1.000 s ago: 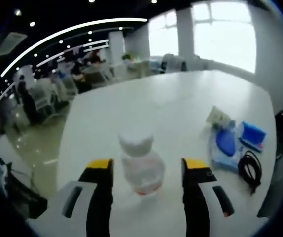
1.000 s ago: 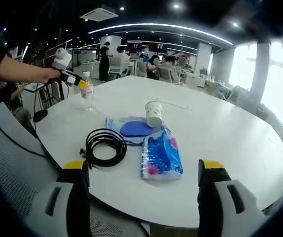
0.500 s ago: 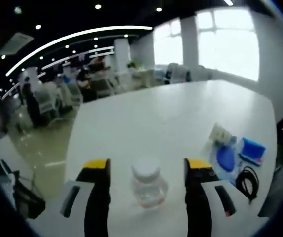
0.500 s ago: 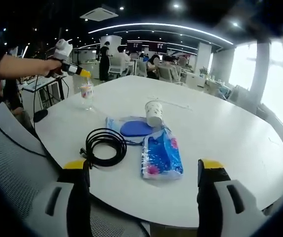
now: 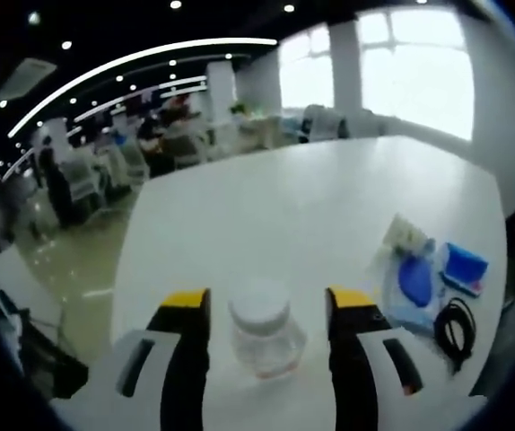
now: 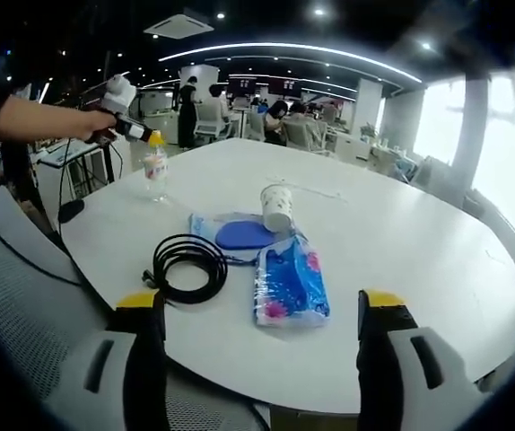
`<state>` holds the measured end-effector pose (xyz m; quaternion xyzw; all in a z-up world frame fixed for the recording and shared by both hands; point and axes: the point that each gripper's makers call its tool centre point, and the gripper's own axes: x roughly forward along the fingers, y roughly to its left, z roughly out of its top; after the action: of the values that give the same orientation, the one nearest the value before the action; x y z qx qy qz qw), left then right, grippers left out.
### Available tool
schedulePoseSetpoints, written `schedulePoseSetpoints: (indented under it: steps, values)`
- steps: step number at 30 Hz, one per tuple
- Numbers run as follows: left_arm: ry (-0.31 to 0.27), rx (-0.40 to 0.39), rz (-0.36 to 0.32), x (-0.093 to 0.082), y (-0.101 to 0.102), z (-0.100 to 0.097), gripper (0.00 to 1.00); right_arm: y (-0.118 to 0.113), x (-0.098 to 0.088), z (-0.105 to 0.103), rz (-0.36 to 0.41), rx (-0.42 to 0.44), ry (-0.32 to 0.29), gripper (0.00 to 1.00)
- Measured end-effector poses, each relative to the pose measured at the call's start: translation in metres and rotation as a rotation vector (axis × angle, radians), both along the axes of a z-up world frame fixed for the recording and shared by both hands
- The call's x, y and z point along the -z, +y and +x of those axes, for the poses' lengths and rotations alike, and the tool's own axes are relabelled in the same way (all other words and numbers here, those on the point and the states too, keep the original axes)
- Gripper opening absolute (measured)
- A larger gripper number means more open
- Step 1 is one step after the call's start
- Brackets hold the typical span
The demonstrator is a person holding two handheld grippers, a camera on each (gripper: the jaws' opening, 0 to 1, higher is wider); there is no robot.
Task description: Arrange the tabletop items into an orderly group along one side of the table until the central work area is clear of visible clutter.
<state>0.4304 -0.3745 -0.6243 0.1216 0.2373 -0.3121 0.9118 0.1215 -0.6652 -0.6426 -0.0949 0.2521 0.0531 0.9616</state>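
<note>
Clear round bottle (image 5: pixel 264 334) between yellow-tipped left claw (image 5: pixel 262 310)

Bottle (image 5: pixel 262 330) blurred, label unreadable; cable (image 5: pixel 456 321) partly cut off at view edge.

No text, label or number can be read on anything in either view.
</note>
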Motion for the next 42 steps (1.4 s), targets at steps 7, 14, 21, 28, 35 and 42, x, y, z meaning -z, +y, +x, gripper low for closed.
schedulePoseSetpoints:
  steps: [7, 14, 21, 28, 35, 42]
  values:
    - [0.03, 0.007, 0.024, 0.018, 0.001, -0.004, 0.49, -0.001, 0.0, 0.0, 0.0, 0.004, 0.001, 0.87]
    - [0.056, -0.016, 0.038, 0.031, 0.003, -0.004, 0.44, -0.001, 0.0, -0.001, -0.002, 0.006, 0.005, 0.85]
    - [0.058, -0.073, 0.032, 0.034, 0.008, -0.003, 0.4, -0.002, 0.001, -0.001, -0.005, 0.01, 0.006, 0.84]
    - [0.047, -0.117, 0.032, 0.034, 0.008, -0.003, 0.4, -0.002, 0.001, -0.001, -0.007, 0.01, 0.008, 0.83]
    - [0.046, -0.14, 0.03, 0.034, 0.007, -0.002, 0.4, -0.003, 0.001, -0.001, -0.008, 0.009, 0.009, 0.82]
    - [0.043, -0.126, 0.05, 0.035, 0.008, -0.004, 0.43, -0.001, 0.0, 0.0, 0.004, 0.006, 0.001, 0.83]
